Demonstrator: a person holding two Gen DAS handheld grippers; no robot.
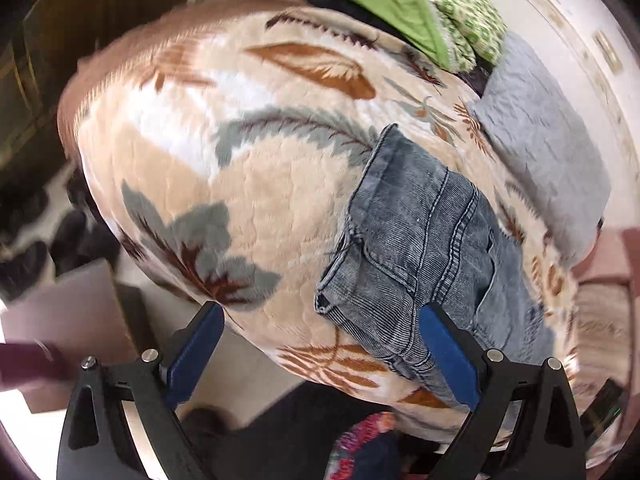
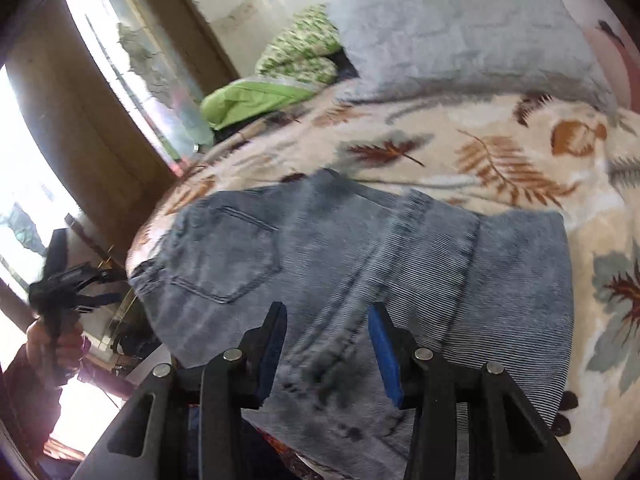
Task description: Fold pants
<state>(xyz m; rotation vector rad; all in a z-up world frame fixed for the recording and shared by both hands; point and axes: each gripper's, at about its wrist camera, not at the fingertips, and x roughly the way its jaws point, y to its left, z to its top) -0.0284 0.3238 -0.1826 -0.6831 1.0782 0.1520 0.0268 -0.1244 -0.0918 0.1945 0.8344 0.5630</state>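
Bedroom scene, bed point(image 1: 248, 200) under a leaf-print blanket point(image 2: 500, 152) is our work surface, no desk. We see the pants point(image 2: 320, 264), grey-blue corduroy jeans, lying on the blanket near the bed's front edge, apparently already folded over at least once, back pocket point(image 2: 228, 256) facing up on the window side of the pants. Left tongs point(image 1: 320, 354) are spread wide and holding nothing, hovering off the bed edge beside the pants' waistband corner. Right tongs point(image 2: 326, 344) are also apart and empty, hovering over the pants' near edge; we can't tell if they touch the cloth. A grey pillow point(image 2: 460, 36) and green bedding point(image 2: 256, 96) sit beyond the pants, well apart. We judge the fold is mostly done; for a clean finish we'd pinch both layers at the near edge, lift evenly with both tongs, align the hems and smooth flat.
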